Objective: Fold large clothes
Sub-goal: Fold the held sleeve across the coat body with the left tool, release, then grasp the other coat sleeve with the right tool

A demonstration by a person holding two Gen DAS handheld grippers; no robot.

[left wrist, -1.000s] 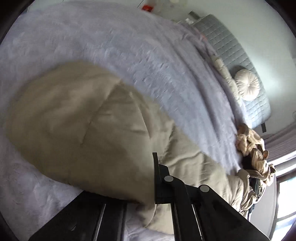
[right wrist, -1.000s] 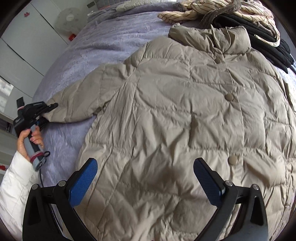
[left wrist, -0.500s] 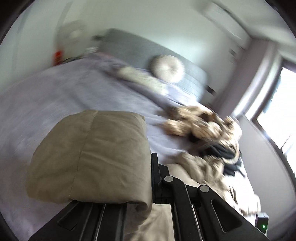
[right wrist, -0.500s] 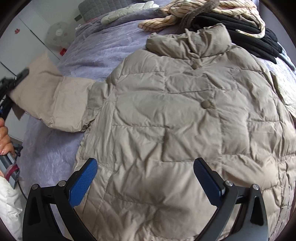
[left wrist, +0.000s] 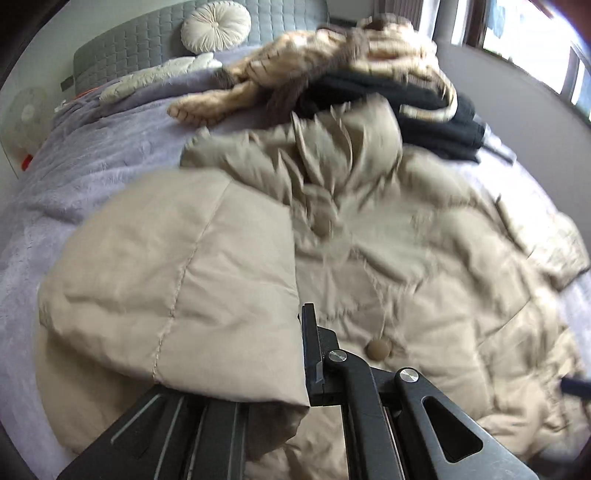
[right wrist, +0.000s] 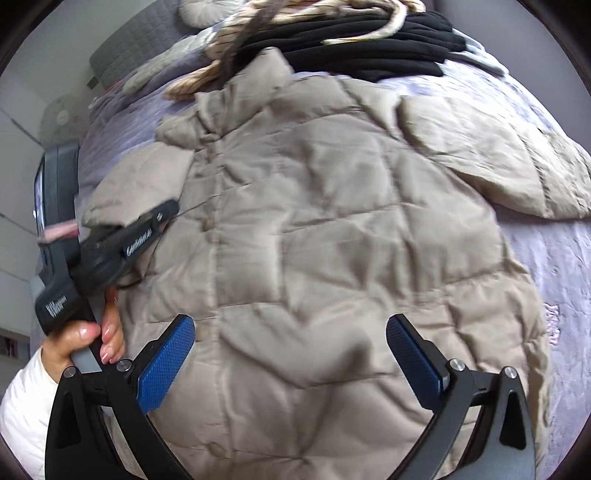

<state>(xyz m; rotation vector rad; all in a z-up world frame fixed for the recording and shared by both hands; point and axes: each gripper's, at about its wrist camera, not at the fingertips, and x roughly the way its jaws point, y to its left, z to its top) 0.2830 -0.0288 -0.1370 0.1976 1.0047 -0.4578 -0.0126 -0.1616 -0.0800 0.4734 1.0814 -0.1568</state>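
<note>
A beige quilted jacket (left wrist: 424, 258) (right wrist: 332, 240) lies front up, buttoned, on a lilac bed cover (left wrist: 92, 155). My left gripper (left wrist: 295, 369) (right wrist: 147, 225) pinches the cuff of its left sleeve (left wrist: 177, 280) (right wrist: 147, 177) and holds it lifted over the jacket's chest; its jaws are starting to open with the cuff still between them. My right gripper (right wrist: 290, 354) hovers open above the jacket's lower front, nothing between its blue pads (right wrist: 166, 362). The other sleeve (right wrist: 498, 155) lies spread out to the right.
Beyond the collar sits a pile of striped and black clothes (left wrist: 369, 62) (right wrist: 351, 40). A round cushion (left wrist: 216, 24) leans on the grey headboard (left wrist: 147, 40). A person's hand (right wrist: 88, 332) in a white sleeve grips the left tool. A fan (left wrist: 27, 107) stands left of the bed.
My left gripper carried the sleeve from out on the bed cover, up and across onto the jacket's front, rolling as it went. The right gripper drifted over the jacket and stayed open.
</note>
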